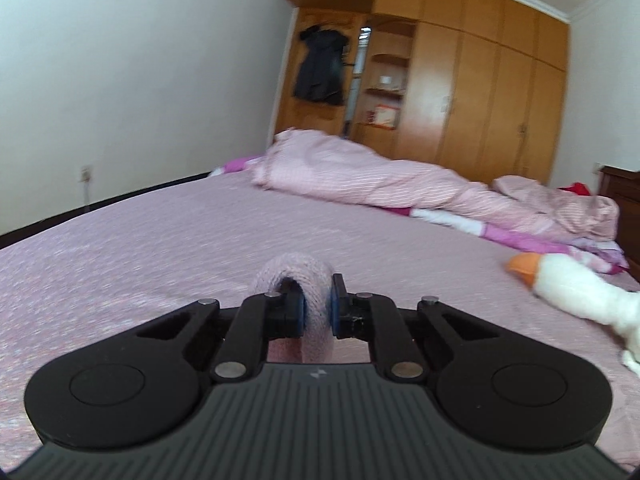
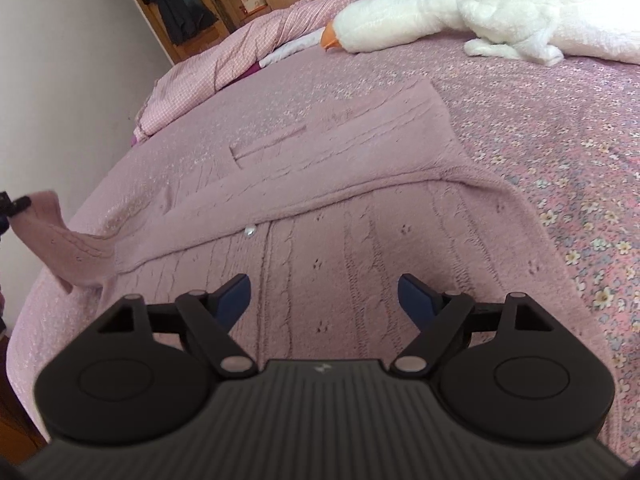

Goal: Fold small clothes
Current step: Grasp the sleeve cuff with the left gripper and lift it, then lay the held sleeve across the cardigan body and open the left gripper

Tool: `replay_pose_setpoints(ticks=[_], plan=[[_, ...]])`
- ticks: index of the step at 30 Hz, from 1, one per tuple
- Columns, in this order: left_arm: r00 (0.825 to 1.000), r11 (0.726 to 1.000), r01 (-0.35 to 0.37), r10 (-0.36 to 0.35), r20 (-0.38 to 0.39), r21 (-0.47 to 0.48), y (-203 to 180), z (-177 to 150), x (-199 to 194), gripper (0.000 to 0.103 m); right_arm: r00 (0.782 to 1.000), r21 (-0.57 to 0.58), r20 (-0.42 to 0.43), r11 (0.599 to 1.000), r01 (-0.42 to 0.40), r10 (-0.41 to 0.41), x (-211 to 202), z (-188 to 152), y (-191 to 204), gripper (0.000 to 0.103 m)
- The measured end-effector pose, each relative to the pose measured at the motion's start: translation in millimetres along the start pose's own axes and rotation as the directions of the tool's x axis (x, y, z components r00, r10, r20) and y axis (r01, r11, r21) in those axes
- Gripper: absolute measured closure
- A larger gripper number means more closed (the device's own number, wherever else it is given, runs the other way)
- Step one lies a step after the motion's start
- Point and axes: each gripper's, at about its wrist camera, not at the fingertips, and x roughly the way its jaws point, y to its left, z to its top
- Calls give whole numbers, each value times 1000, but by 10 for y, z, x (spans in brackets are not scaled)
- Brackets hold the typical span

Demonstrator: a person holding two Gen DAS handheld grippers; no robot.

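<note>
Pink knit cardigan (image 2: 320,184) lies flat on the bed (image 2: 560,160), spread across the floral cover, front side up with a small white button (image 2: 249,231) showing near the placket. Landmark for everything below: the cardigan body.

Left gripper (image 1: 316,312) is clamped on a sleeve cuff (image 1: 296,276); the knit loops up over the pads and hangs down between them. In the right wrist view that same sleeve (image 2: 52,236) is pulled up and away off the left edge of the cardigan body, lifted clear of the bed, with the left gripper's tip just visible at the frame edge.

Right gripper (image 2: 325,300) hovers over the near part of the cardigan body, jaws wide apart, blue pads (image 2: 236,300) on either side, nothing between them but the knit below (contact with the fabric: cannot tell).

Other sleeve (image 2: 508,200) trails off the right side of the cardigan body, lying flat on the cover.

Beyond the cardigan body, far side: white plush goose (image 2: 440,8) with an orange beak, lying on the bed, well apart from the knit. Rumpled pink checked duvet (image 2: 224,60) sits past the cardigan's far-left corner. Wooden wardrobe (image 1: 480,80) stands further back behind the bed, a dark coat (image 1: 320,68) hanging on it.
</note>
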Motion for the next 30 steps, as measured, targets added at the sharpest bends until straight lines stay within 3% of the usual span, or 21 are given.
replay_pose_setpoints(ticks=[10,17,23,30], plan=[[986,984,165,-164,-18,63,-1205,-103,-48,90,999,28,32,1000,-5,4,-82,24,-180,21],[961,963,251,-236,-142,102,-1905,-616,104,90,999,62,31,998,-20,18,-91,1,-341,21],[934,950,280,-236,-268,141,-2174,-1177,309,90,999,63,25,997,-40,38,-75,-8,-399,21],[895,943,301,-227,-384,144,-2215,-1548,491,89,998,65,22,996,-58,57,-70,-18,-443,21]])
